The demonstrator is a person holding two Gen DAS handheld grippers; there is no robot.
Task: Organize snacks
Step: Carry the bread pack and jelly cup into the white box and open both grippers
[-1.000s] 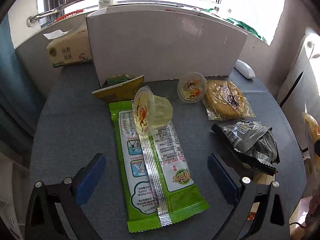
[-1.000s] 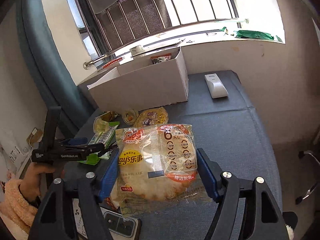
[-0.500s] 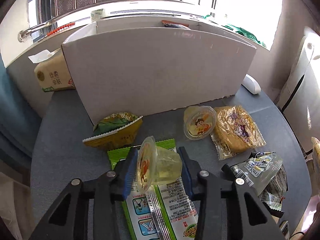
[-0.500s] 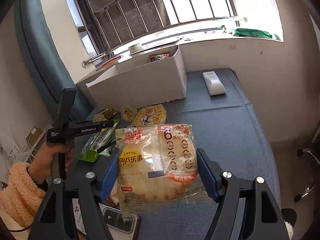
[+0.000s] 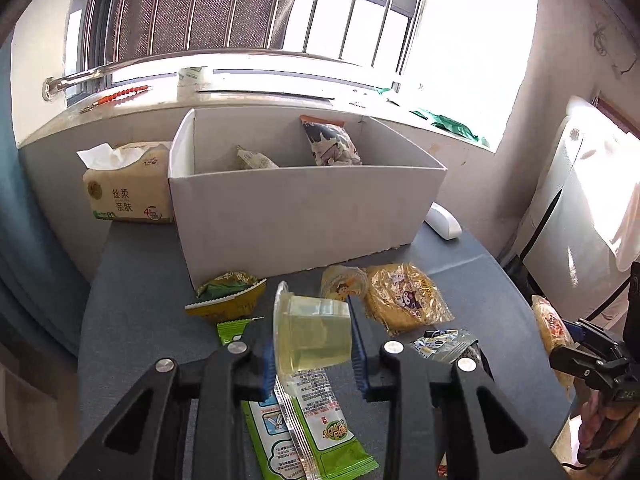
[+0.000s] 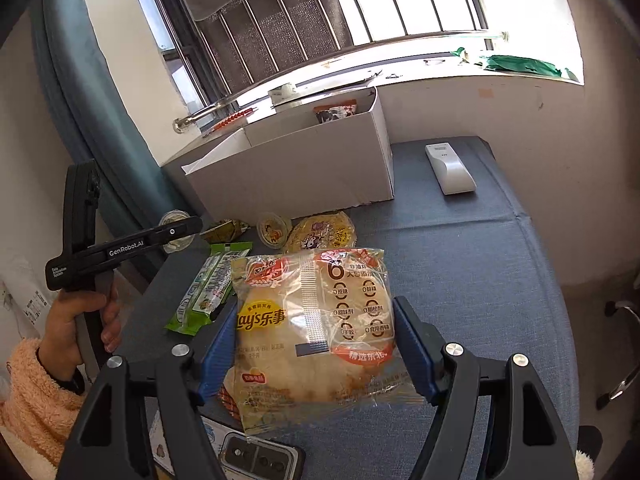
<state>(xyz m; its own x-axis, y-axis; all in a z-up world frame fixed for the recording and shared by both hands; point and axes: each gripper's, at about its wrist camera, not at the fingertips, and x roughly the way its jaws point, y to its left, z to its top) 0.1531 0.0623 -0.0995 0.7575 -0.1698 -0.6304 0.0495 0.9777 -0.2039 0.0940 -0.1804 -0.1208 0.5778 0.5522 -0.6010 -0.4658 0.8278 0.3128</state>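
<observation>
Left gripper (image 5: 312, 354): a second ago my jaws stood wide over the table; now I have them clamped on the jelly cup (image 5: 312, 334), lifted at centre frame, lid to the left.
Right gripper (image 6: 314, 350): unchanged, clenched on the Lay's bag (image 6: 316, 328) at lower centre.
Meaning: I judge both snacks ready to carry to the white box (image 5: 304, 208).
Table (image 5: 132, 320): grey-blue cloth; green wafer pack (image 5: 308, 420) under my left jaws, then a yellow-green packet (image 5: 228, 300), a second jelly cup (image 5: 344, 282) and a golden cake wrapper (image 5: 404, 296).
Box: upper centre, two packets already inside.
Room: tissue pack (image 5: 128, 188) left of the box, white remote (image 6: 450, 168) right, barred window (image 5: 280, 12) beyond.
</observation>
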